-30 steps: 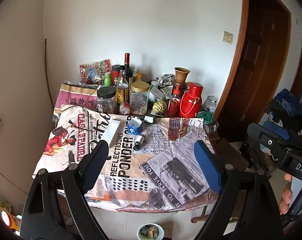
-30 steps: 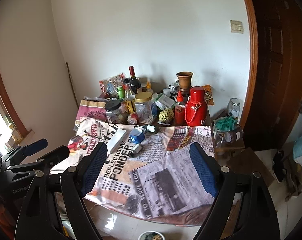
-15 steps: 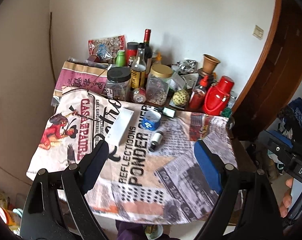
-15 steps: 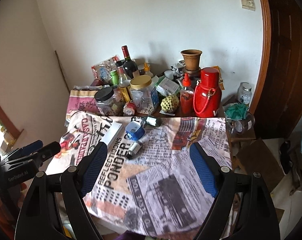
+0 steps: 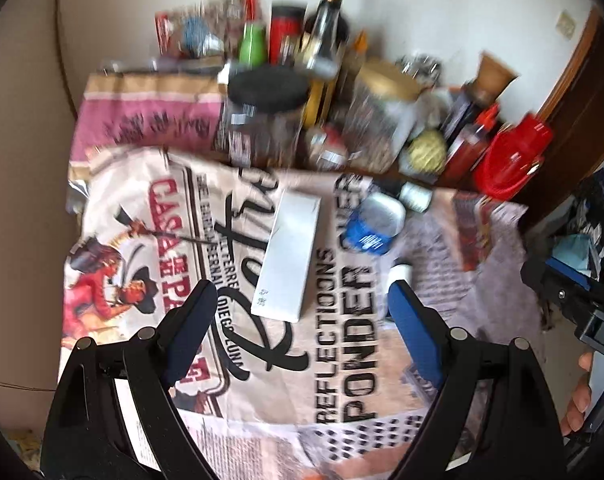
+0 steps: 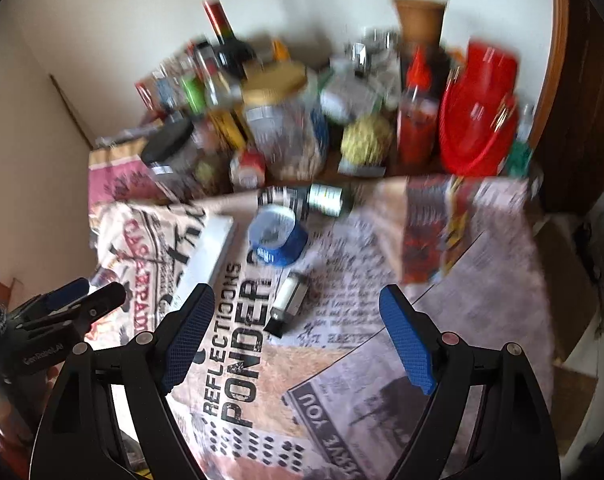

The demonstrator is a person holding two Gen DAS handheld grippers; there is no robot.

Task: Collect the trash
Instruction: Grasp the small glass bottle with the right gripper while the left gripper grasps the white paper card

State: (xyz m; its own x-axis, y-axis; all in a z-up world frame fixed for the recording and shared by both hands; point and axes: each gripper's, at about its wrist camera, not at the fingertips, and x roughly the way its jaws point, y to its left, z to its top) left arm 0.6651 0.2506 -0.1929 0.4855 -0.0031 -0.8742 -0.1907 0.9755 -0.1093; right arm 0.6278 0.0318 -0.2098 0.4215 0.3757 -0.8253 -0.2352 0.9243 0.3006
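On the printed tablecloth [image 5: 342, 360] lie a long white box [image 5: 288, 254], a blue round tub [image 5: 372, 226], a small white bottle with a dark cap [image 6: 288, 304] and a dark bottle on its side [image 6: 322, 198]. My left gripper [image 5: 298, 324] is open and empty, hovering just short of the white box's near end. My right gripper [image 6: 296, 336] is open and empty, above the cloth close to the small white bottle. The white box [image 6: 208, 254] and blue tub [image 6: 276, 236] also show in the right wrist view. Both views are blurred.
Jars, bottles, a red jug [image 5: 510, 158], a red sauce bottle [image 6: 416, 116] and a clay vase [image 6: 420, 20] crowd the table's far side by the wall. A wooden door [image 6: 574, 100] stands at the right. The left gripper shows in the right view [image 6: 70, 304].
Both grippers have moved forward and down toward the table; the objects loom larger. The left now sits near the white box, the right near the small white bottle. Both stay open.
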